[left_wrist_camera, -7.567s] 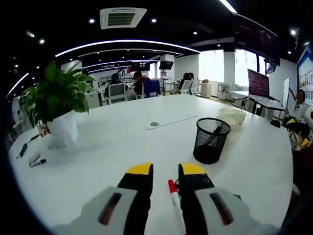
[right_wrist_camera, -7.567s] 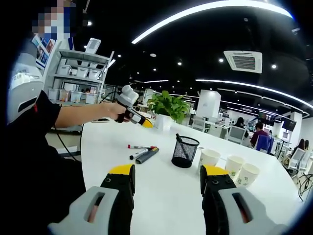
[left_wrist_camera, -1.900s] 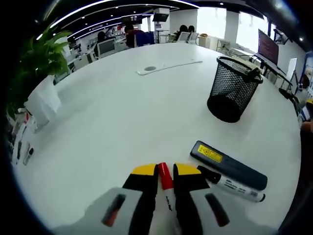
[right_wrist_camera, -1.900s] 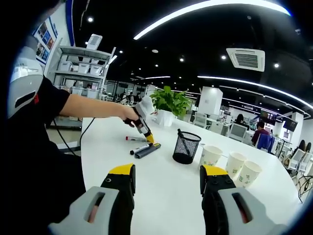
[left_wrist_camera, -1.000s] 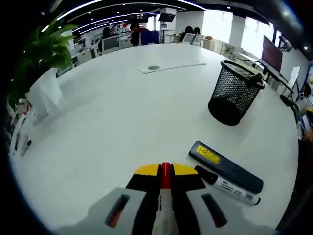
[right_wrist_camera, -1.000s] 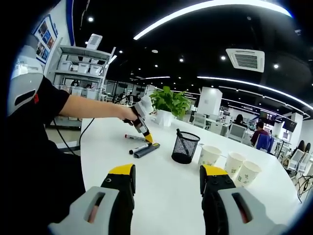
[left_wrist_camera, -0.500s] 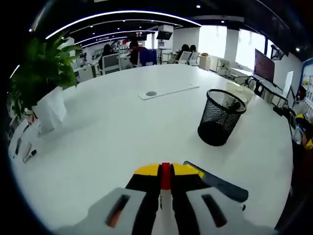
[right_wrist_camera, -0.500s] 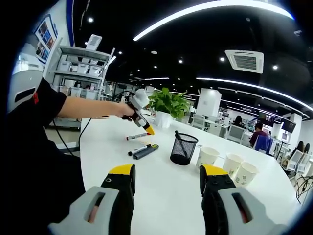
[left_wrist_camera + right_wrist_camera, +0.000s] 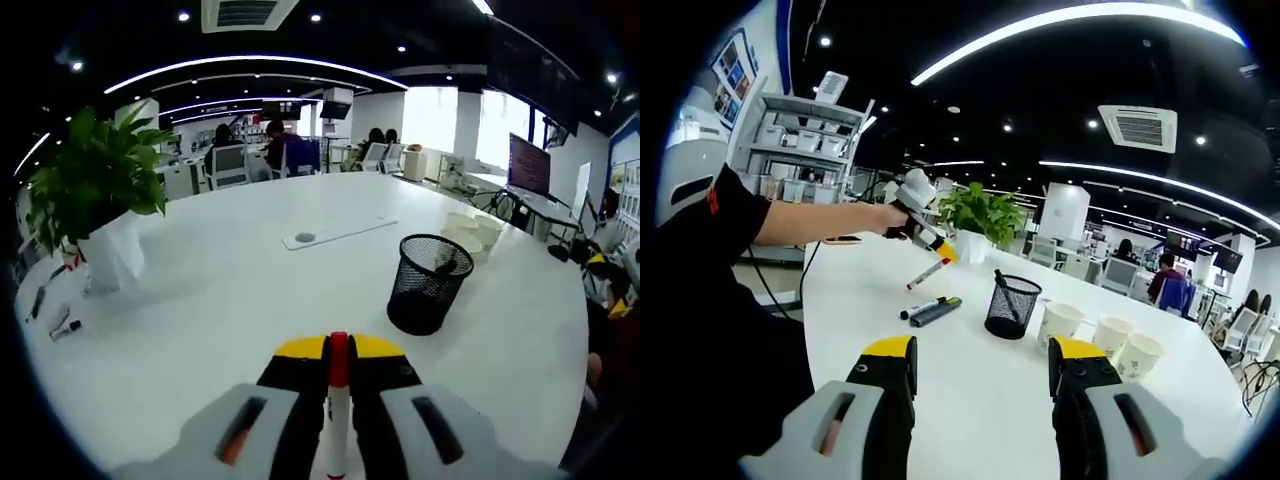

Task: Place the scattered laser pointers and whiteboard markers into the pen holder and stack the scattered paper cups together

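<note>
Our left claw [image 9: 331, 352] is clenched on a red-capped marker [image 9: 337, 365], whose cap pokes out between the yellow tips at the bottom centre of the left gripper view. In the right gripper view we see that claw [image 9: 937, 250] raised at upper left of centre, with the marker [image 9: 927, 273] slanting down from it, clear of the worktop [image 9: 970, 385]. We judge it is held lifted so it can be carried over the rim of the holder [image 9: 426, 283], the black mesh cup that stands right of centre in the left gripper view. A dark item already leans inside the holder; we cannot tell what it is.

Our right claw [image 9: 982, 368] is released, its jaws wide apart at the bottom of its view with nothing between them. It seems to wait above the worktop while the left one works.

A second marker [image 9: 918, 309] and a laser pointer [image 9: 937, 312] lie side by side on the worktop, left of the holder [image 9: 1012, 307] in the right gripper view, not yet collected. Three cups [image 9: 1108, 343] stand apart in a row to the holder's right, unstacked. In the left gripper view the cups [image 9: 473, 232] sit behind the holder at right. A potted plant [image 9: 102, 207] stands at left.
</note>
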